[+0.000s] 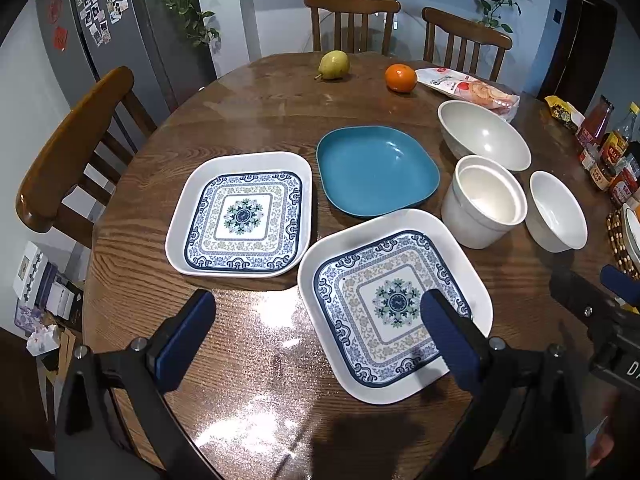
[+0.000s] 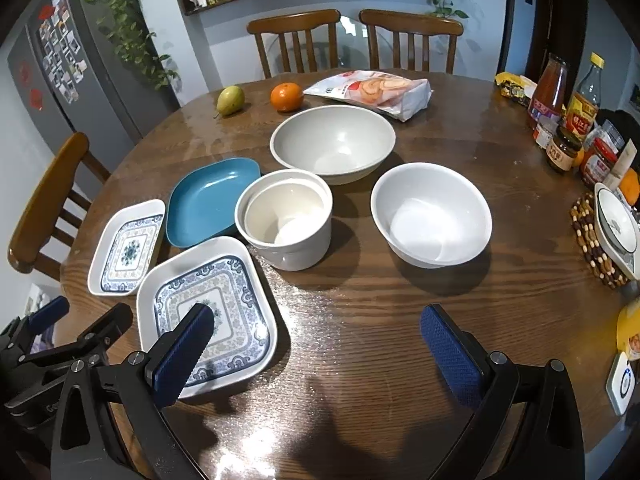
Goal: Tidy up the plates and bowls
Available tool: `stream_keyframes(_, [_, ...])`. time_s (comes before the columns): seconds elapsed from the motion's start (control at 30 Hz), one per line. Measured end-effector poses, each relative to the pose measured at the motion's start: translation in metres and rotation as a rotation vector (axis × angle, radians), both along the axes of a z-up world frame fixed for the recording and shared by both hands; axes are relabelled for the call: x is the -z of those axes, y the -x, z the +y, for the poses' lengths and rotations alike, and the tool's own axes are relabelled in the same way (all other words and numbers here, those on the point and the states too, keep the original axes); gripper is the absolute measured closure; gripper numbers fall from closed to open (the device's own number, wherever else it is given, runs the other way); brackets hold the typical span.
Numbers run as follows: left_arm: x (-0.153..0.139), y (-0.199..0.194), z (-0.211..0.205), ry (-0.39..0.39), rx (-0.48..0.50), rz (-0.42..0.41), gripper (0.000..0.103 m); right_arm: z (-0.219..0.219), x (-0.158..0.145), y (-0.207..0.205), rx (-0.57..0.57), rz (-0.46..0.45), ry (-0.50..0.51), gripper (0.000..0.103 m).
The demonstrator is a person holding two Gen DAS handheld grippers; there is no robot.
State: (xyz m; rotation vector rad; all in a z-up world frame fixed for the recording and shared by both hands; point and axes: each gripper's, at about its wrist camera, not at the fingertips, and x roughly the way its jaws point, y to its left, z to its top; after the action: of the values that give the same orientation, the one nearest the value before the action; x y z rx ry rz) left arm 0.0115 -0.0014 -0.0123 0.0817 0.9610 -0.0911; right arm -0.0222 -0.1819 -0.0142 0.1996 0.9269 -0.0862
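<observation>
Two white square plates with blue patterns lie on the round wooden table: the far-left one [image 1: 240, 216] [image 2: 127, 248] and the near one [image 1: 394, 304] [image 2: 240, 300]. A plain blue square plate [image 1: 376, 170] [image 2: 208, 204] lies behind them. A large grey-white bowl [image 1: 482, 136] [image 2: 332, 144], a tall white pot [image 1: 486, 200] [image 2: 286, 218] and a white bowl [image 1: 558, 210] [image 2: 430, 214] stand to the right. My left gripper [image 1: 318, 332] is open above the table's near edge, its right finger over the near plate. My right gripper [image 2: 318, 344] is open and empty, its left finger over the same plate.
A pear [image 1: 334, 65] [image 2: 231, 100], an orange [image 1: 401, 78] [image 2: 286, 97] and a snack bag [image 1: 468, 92] [image 2: 372, 92] lie at the far side. Bottles and jars [image 2: 568, 120] and a dish on a beaded mat [image 2: 614, 232] crowd the right edge. Wooden chairs [image 1: 72, 152] surround the table.
</observation>
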Motion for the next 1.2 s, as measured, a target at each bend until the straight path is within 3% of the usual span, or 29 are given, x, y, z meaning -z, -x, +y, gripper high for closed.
stream_keyframes(0.73, [0.006, 0.004, -0.005, -0.02, -0.013, 0.011, 0.001, 0.002, 0.01, 0.001, -0.057, 0.031, -0.029, 0.0])
stream_keyframes(1.2, [0.03, 0.0, -0.003, -0.013, -0.017, 0.113, 0.001, 0.008, 0.028, -0.003, -0.107, 0.074, -0.027, 0.0])
